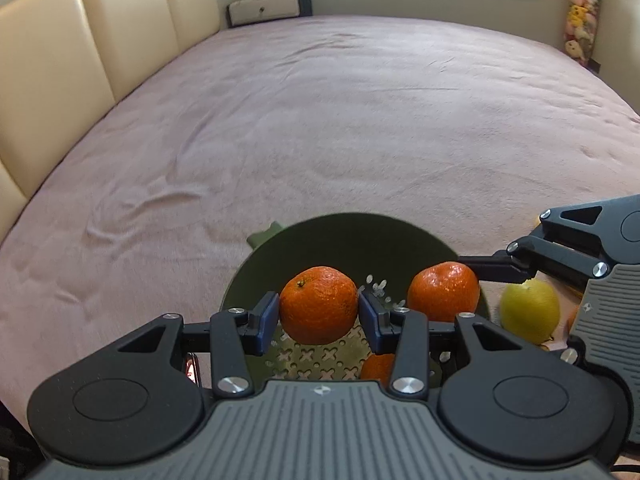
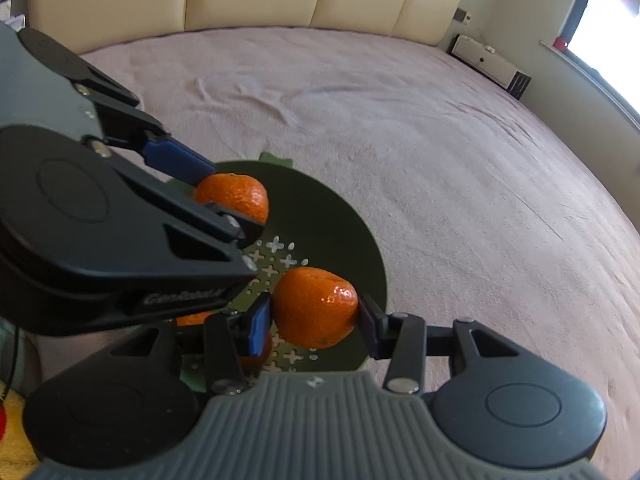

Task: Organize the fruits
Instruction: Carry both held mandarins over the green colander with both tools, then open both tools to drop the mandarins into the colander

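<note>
A dark green perforated bowl (image 1: 340,240) rests on the bed. My left gripper (image 1: 318,312) is shut on a mandarin (image 1: 318,304), its blue pads pressing both sides, just above the bowl's inside. My right gripper (image 2: 314,320) is shut on a second mandarin (image 2: 314,308), also over the bowl (image 2: 352,232). The right wrist view shows the left gripper (image 2: 224,200) coming in from the left with its mandarin (image 2: 236,196). A third mandarin (image 1: 376,368) lies on the bowl's bottom, partly hidden by the fingers. A yellow lemon (image 1: 528,312) sits on the bed just right of the bowl.
The bowl stands near the close edge of a wide pink bedspread (image 1: 320,120). A cream padded headboard (image 1: 80,40) runs along the far side. A low white cabinet (image 1: 268,8) stands past the bed's corner. Something yellow (image 2: 12,432) lies at the lower left.
</note>
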The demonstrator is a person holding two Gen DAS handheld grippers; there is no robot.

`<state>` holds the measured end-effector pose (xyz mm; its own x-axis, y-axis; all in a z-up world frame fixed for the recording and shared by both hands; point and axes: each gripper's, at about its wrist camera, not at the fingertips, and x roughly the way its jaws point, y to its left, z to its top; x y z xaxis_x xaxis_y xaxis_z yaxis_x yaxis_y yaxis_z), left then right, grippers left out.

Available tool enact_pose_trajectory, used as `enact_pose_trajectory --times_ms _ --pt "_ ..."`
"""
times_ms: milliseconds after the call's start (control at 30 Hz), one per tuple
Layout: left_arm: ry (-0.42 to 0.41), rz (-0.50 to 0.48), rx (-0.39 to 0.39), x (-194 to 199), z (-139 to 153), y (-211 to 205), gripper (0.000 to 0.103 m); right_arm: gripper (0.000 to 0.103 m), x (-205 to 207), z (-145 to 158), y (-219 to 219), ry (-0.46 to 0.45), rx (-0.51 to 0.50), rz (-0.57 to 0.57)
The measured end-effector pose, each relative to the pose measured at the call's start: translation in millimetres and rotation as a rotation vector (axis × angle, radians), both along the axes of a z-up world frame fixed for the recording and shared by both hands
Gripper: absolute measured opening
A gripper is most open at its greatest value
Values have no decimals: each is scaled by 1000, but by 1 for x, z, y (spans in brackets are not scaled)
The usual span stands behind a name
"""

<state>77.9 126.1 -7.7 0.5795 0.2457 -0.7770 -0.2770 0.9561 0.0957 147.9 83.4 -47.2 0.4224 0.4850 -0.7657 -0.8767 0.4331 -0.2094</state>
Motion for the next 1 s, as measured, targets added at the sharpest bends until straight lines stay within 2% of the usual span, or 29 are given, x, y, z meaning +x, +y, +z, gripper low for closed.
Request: enact_pose_trajectory --times_ms 133,333,500,867,1000 --pt "15 26 -21 4 -8 7 49 43 7 -9 6 20 -16 35" --pt "56 96 -121 9 -23 22 49 43 17 -21 12 53 -32 68" --pt "84 143 -170 10 -33 29 49 43 23 -31 15 69 -43 82" --pt "141 162 -198 16 -48 31 49 43 30 -47 22 99 -49 105" --pt "140 161 -200 16 -49 30 48 43 30 -54 23 98 -69 110"
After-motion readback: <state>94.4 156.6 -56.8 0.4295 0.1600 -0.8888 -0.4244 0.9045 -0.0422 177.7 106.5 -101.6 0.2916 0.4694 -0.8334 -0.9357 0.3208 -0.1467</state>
